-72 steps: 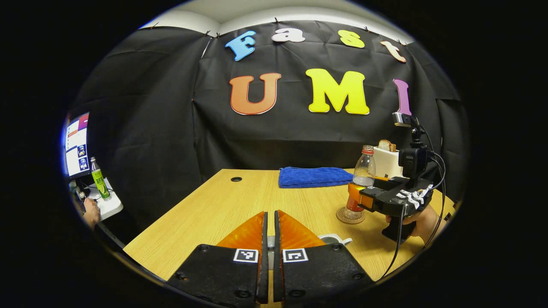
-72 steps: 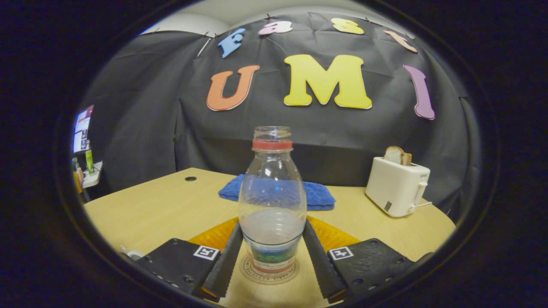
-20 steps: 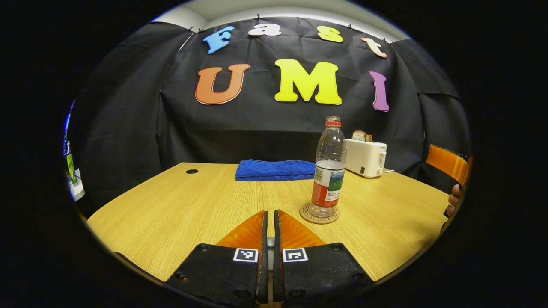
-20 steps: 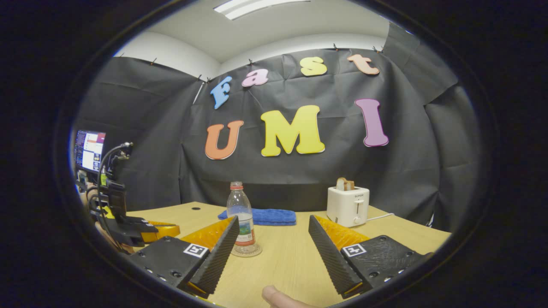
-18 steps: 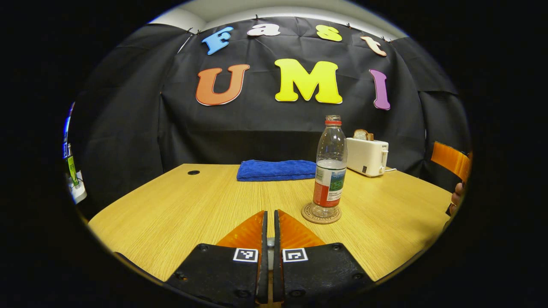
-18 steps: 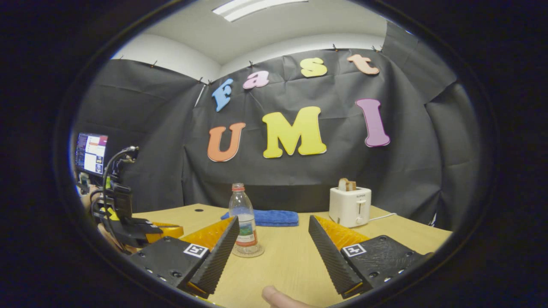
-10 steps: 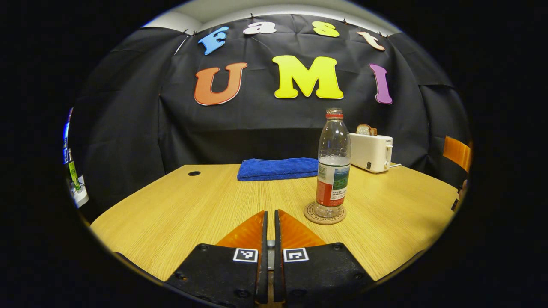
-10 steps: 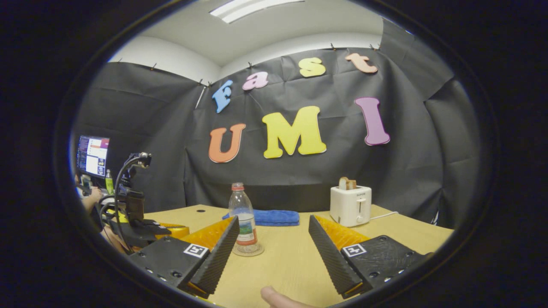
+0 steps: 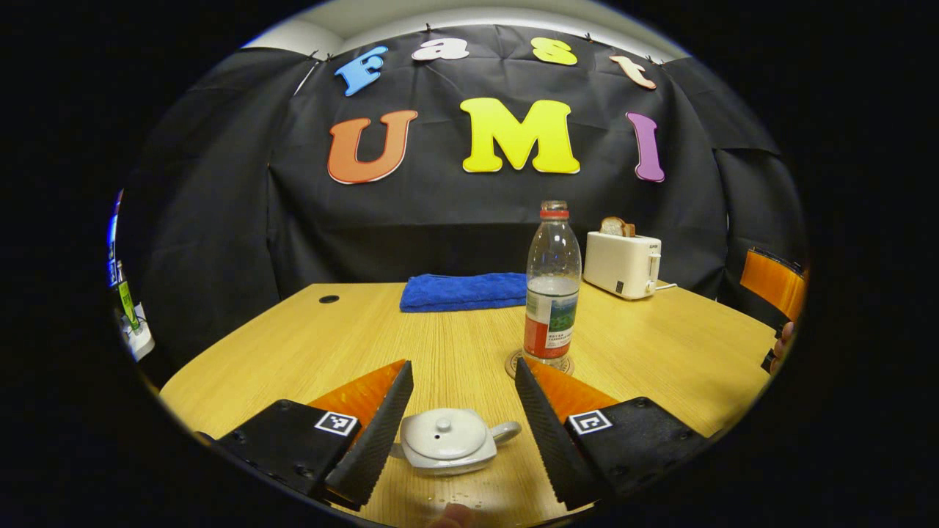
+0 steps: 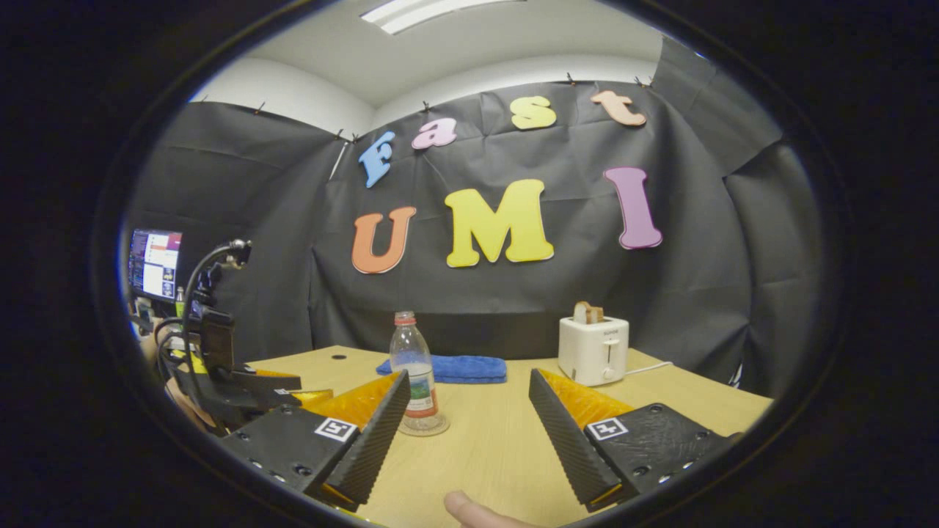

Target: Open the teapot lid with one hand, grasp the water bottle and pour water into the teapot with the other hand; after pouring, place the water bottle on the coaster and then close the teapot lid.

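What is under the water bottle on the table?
The water bottle stands upright on a round coaster. The left claw finger hides part of the coaster's near edge; its centre is covered by the bottle.

Lidded white teapot (image 9: 447, 440); uncapped water bottle (image 9: 552, 293) upright on coaster (image 9: 513, 364).

Round cork coaster (image 9: 513, 364): mostly hidden behind the left gripper's finger and under the clear plastic water bottle (image 9: 552, 293); in the right gripper view its surface is too small to make out.
White ceramic teapot (image 9: 447, 441): left side hidden behind the left gripper's finger.
Fingertip (image 9: 451, 517): cut off by the bottom edge.
Right gripper (image 9: 772, 282): cut off at the right edge in the left gripper view.
Monitor (image 10: 154, 262): too small to make out.
Green bottle (image 9: 126, 306): blurred at the left edge.
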A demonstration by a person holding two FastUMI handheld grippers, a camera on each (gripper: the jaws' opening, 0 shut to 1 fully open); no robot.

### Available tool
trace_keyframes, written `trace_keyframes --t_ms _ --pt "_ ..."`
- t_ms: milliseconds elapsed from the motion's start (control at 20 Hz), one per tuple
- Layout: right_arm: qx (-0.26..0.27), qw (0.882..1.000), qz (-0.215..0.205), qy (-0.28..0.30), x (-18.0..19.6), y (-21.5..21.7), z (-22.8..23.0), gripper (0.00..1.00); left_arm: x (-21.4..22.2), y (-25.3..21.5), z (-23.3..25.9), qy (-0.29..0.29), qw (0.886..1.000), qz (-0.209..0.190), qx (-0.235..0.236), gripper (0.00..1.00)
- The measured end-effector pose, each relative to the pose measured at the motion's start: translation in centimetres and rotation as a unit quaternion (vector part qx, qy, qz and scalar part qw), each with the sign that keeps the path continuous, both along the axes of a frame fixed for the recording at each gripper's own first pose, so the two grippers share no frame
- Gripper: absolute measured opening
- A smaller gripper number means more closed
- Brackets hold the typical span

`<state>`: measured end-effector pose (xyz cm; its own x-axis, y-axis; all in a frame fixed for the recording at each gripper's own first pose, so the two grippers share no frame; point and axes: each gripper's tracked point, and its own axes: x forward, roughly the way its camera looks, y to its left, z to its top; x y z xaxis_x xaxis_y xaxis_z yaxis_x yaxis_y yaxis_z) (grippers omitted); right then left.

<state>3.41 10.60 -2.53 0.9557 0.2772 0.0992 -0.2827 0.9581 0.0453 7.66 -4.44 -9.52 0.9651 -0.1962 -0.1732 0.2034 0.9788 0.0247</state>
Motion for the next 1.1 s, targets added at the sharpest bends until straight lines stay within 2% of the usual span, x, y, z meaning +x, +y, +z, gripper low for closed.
trace_keyframes --t_ms 100,200,450,550,750,1100 --pt "-0.011 1.000 -0.013 -0.005 -0.9 -0.6 0.9 0.98 -0.9 0.2 2.0 -0.017 1.000 0.005 0.000 0.95" --pt "-0.019 0.999 -0.030 -0.008 -1.9 -1.5 2.1 0.97 -2.3 0.1 3.7 -0.020 1.000 0.009 -0.006 0.97" --pt "-0.003 0.999 -0.051 0.004 -5.1 -3.7 4.4 0.96 -6.6 2.4 10.8 -0.093 0.994 0.048 0.017 0.97" --pt "-0.005 0.998 -0.055 0.006 -6.4 -4.6 5.0 0.96 -8.4 2.7 12.4 -0.099 0.994 0.050 0.000 0.97" --pt "-0.025 0.997 -0.073 0.002 -7.8 -5.6 4.9 0.99 -10.6 2.9 12.9 -0.082 0.995 0.037 -0.041 0.97" --pt "-0.040 0.998 -0.057 0.007 -8.1 -4.7 4.3 0.97 -10.1 2.7 11.6 -0.066 0.997 0.027 -0.043 0.97"
